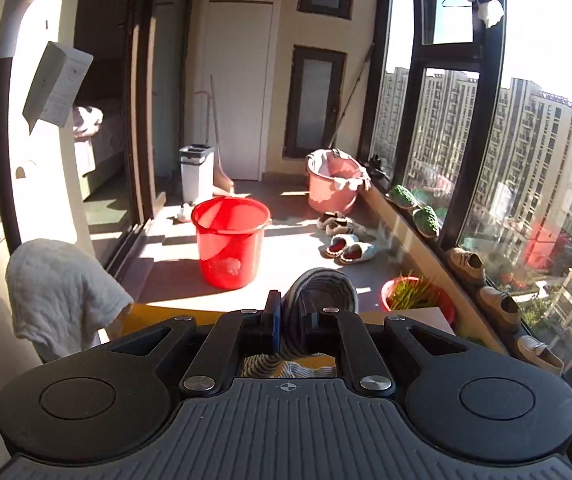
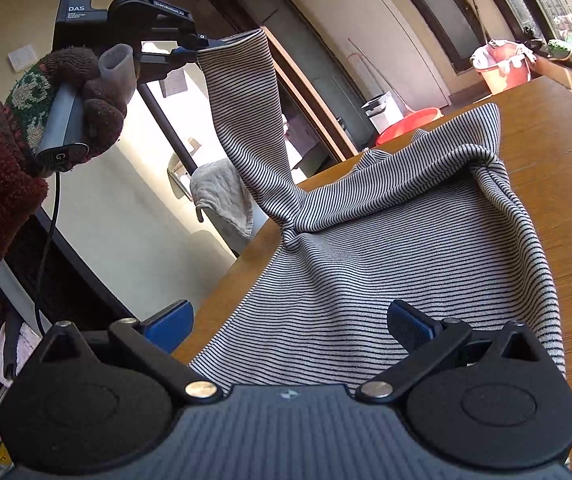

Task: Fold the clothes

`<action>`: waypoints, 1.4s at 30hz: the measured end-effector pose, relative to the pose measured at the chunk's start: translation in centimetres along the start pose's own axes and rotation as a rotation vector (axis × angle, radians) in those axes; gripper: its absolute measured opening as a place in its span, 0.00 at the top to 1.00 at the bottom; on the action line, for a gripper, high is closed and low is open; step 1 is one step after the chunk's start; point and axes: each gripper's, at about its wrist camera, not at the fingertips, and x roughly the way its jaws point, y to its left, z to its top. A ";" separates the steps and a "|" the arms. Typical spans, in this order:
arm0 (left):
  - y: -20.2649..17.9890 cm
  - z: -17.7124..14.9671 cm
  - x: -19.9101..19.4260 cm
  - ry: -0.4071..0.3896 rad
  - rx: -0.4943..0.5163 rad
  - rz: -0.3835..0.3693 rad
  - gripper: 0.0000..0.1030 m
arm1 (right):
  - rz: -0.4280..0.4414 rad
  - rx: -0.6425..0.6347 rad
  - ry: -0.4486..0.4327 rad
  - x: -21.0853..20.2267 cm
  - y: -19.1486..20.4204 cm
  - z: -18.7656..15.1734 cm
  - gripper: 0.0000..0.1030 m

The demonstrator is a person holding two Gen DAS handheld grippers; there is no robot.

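Left hand-held gripper (image 2: 202,46), black with blue pads: jaws closed tight on the cuff end of 1 sleeve of the black-and-white fine-striped knit garment (image 2: 398,248), lifting that sleeve clear of the tabletop. Seen from the left wrist view, the same left gripper (image 1: 289,320) has a rolled fold of the striped cloth (image 1: 318,292) bulging out past its pads. A hand in a dark red and green patterned knit glove (image 2: 66,92) grips its grey handle.

Right hand-held gripper (image 2: 290,328), same make: jaws spread wide, 1 blue pad off the table's left edge, the other over the garment's body; whether that pad touches the cloth cannot be told.

Garment: body spread on the brown wood-grain table (image 2: 566,184), far end bunched into a raised fold, lifted sleeve rising from a twisted shoulder.

Surroundings: 1 grey-white towel (image 1: 62,296) draped near the table's left corner; 1 translucent red plastic bucket (image 1: 228,246) on the sunlit floor; 1 pink tub (image 1: 332,192) further back; 1 white bin (image 1: 196,174); slippers (image 1: 346,248) on the floor; shoes (image 1: 470,264) along the window sill.
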 end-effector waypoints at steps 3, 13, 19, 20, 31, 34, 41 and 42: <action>-4.0 -0.2 1.5 0.022 0.021 -0.073 0.90 | -0.014 0.020 -0.007 -0.1 -0.5 0.1 0.00; -9.3 -2.8 0.7 0.048 0.084 -0.255 0.48 | -0.048 0.042 -0.010 0.1 -1.2 0.2 0.00; -3.1 -7.6 0.7 0.147 0.203 -0.072 0.15 | -0.083 0.037 -0.019 0.4 -1.5 0.6 0.00; -1.9 -8.5 0.6 0.165 0.242 -0.027 0.10 | -0.090 0.030 -0.020 0.5 -1.4 0.9 0.00; 7.4 -19.1 5.5 0.310 -0.045 -0.014 0.00 | -0.437 -0.234 0.126 10.3 -0.3 8.4 0.00; 7.5 -21.0 8.6 0.263 -0.036 0.078 0.00 | -0.541 -0.285 0.206 15.0 -2.0 9.9 0.00; 7.4 -21.2 11.3 0.107 -0.037 0.173 0.00 | -0.618 -0.507 0.154 20.7 -3.3 9.1 0.00; 7.3 -21.1 11.4 0.113 -0.033 0.183 0.00 | -0.610 -0.481 0.153 20.9 -3.6 9.3 0.00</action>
